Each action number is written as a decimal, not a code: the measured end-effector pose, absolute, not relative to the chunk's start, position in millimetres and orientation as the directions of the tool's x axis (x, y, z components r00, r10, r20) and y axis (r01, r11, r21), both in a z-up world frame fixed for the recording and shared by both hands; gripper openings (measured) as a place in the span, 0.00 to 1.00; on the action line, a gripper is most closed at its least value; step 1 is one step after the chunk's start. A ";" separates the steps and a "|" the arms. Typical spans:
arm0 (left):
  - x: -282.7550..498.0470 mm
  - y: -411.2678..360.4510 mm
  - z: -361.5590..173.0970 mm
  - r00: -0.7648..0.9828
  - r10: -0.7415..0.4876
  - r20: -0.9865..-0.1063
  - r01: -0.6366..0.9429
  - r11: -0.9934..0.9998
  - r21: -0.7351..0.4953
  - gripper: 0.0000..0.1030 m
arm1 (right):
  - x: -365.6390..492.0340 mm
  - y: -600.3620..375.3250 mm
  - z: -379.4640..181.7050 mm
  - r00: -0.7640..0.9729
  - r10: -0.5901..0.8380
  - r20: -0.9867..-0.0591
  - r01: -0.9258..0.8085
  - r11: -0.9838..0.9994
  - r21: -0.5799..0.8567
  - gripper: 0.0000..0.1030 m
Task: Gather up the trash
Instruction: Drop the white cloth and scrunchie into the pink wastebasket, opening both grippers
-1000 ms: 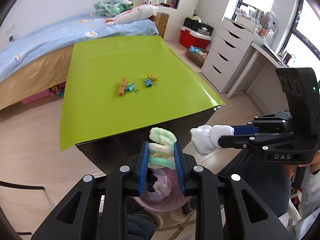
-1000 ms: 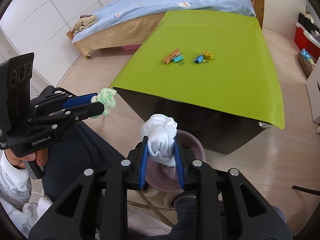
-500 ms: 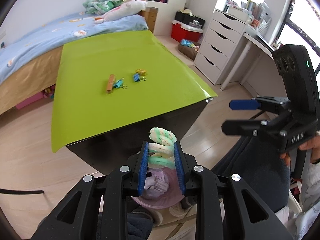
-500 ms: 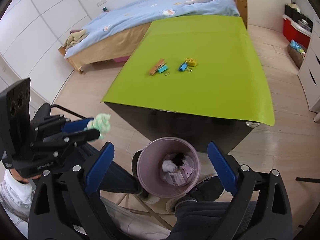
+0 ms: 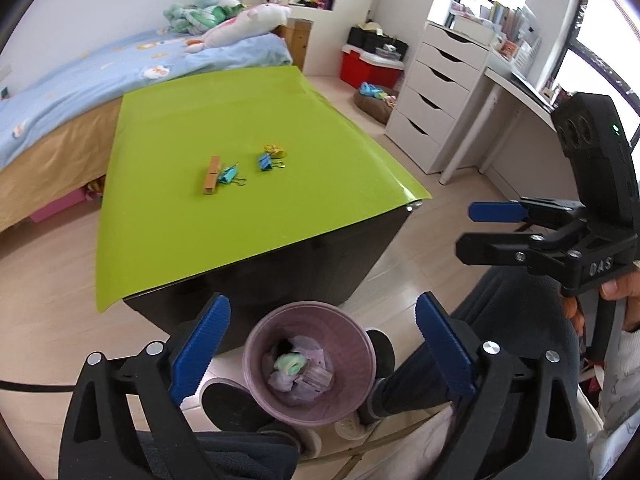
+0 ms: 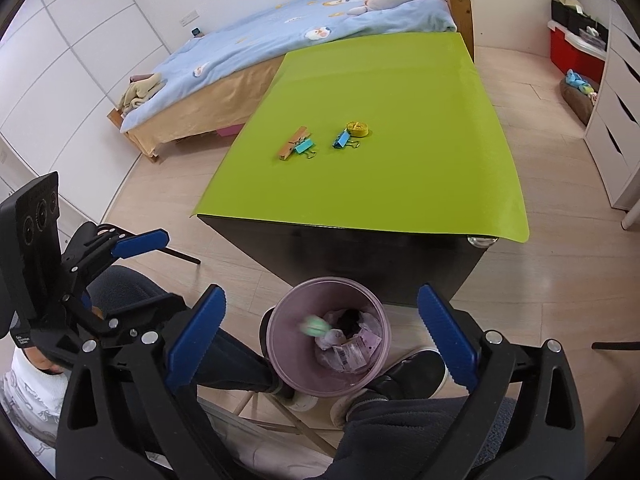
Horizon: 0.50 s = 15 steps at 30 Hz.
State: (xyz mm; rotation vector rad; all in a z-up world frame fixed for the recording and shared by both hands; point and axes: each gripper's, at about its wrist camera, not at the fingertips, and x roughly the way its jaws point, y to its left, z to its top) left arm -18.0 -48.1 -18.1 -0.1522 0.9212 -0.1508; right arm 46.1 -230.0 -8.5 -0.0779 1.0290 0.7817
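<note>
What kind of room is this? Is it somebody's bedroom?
Most likely yes, a bedroom, maybe a child's. There is a bed with a blue cartoon quilt, plush toys piled on it, and a white chest of drawers beside a desk by the window.

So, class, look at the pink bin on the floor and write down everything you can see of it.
The bin is a small round bucket, pale pink-purple, plastic by the look, with faintly ribbed walls. It stands upright on the wooden floor, just in front of the dark table, between the person's shoes. It is open-topped and partly filled: crumpled white paper, a printed wrapper and a green-and-white wad lie inside. Both grippers are above it, touching nothing.
</note>
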 end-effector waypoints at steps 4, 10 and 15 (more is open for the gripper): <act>-18.0 -41.6 -18.3 0.606 -0.148 -0.782 0.010 0.984 -0.179 0.92 | 46.3 -229.6 -10.7 0.271 0.548 -0.791 -0.613 0.732 0.297 0.94; -17.2 -31.9 -18.7 0.602 -0.134 -0.787 -0.035 0.980 -0.194 0.92 | 48.2 -228.7 -12.0 0.265 0.549 -0.792 -0.610 0.732 0.303 0.95; -17.3 -27.9 -19.5 0.605 -0.134 -0.785 -0.048 0.978 -0.205 0.92 | 51.1 -226.9 -13.3 0.261 0.549 -0.794 -0.603 0.735 0.309 0.95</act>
